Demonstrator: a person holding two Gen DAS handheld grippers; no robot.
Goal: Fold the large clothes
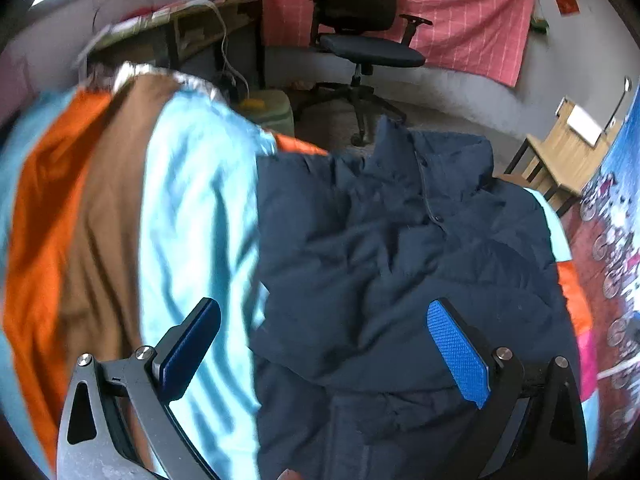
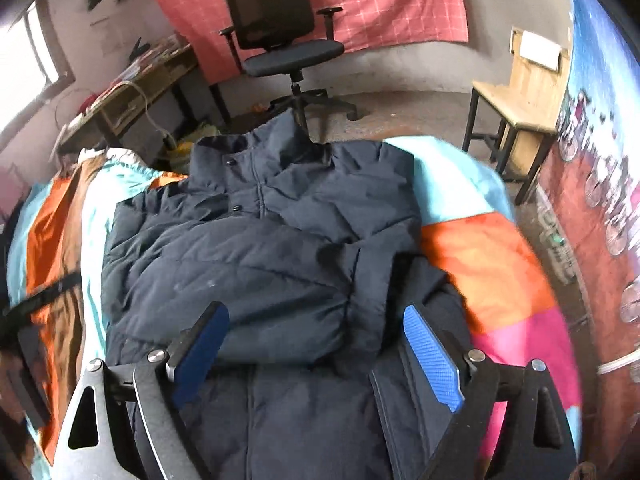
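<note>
Navy padded jacket [image 2: 256,264] spread over a colour-blocked bedspread [image 2: 488,264], seen past the right gripper [image 2: 316,344].

The jacket lies front up, its collar pointing away toward the black swivel office chair [image 2: 280,40], with dark snap buttons visible beside the zip line and one puffy sleeve folded across the chest. The gripper's two blue-padded fingers [image 2: 432,360] stand wide apart above the jacket's lower part, nothing between them. The bedspread shows orange, pink, light blue and brown panels on either side. Behind the chair a pink checked cloth [image 2: 384,4] hangs on the grey wall; a cluttered desk [image 2: 132,80] stands left, a pale wooden chair [image 2: 516,96] right.
</note>
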